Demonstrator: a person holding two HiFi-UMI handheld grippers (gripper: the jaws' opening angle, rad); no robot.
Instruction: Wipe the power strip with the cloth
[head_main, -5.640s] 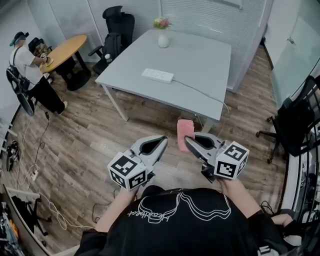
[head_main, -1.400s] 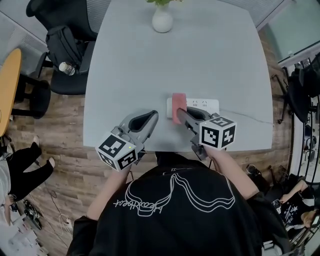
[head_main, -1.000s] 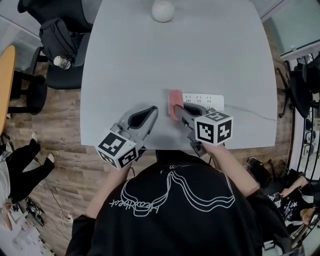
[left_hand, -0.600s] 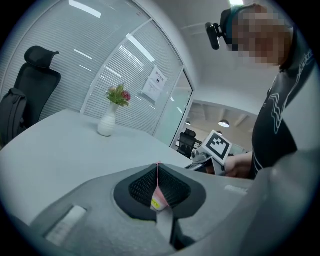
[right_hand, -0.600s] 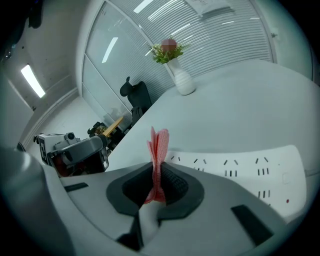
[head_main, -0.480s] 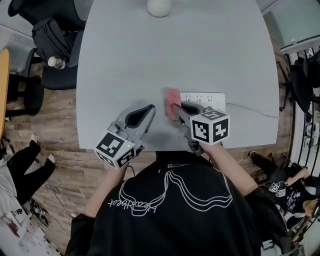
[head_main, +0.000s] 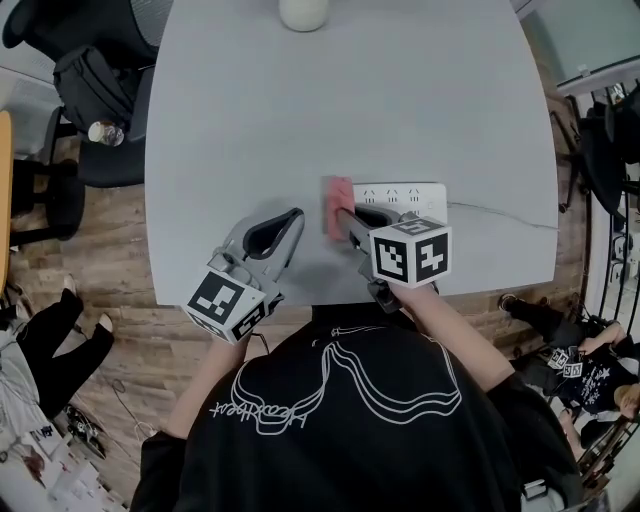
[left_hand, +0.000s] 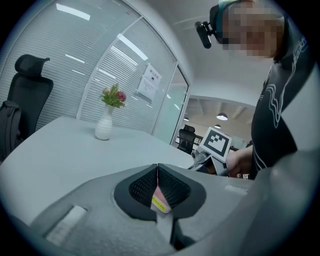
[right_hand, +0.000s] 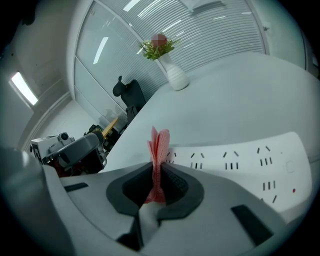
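A white power strip (head_main: 405, 194) lies on the grey table (head_main: 350, 90) near its front edge; it also fills the right gripper view (right_hand: 240, 160). My right gripper (head_main: 348, 212) is shut on a folded pink cloth (head_main: 336, 203), which stands up between the jaws (right_hand: 159, 142) at the strip's left end. Whether the cloth touches the strip I cannot tell. My left gripper (head_main: 287, 222) hovers over the table to the left of the cloth, jaws shut with nothing in them (left_hand: 157, 167).
A white vase (head_main: 303, 12) stands at the table's far side and shows with flowers in the gripper views (left_hand: 104, 127) (right_hand: 176, 77). The strip's cable (head_main: 500, 212) runs right. Black chairs (head_main: 70, 70) and a bottle (head_main: 100, 132) are left of the table.
The person walked up to the table from across the room. In the last second the right gripper slid the cloth left, from over the strip to its left end. The left gripper stayed shut.
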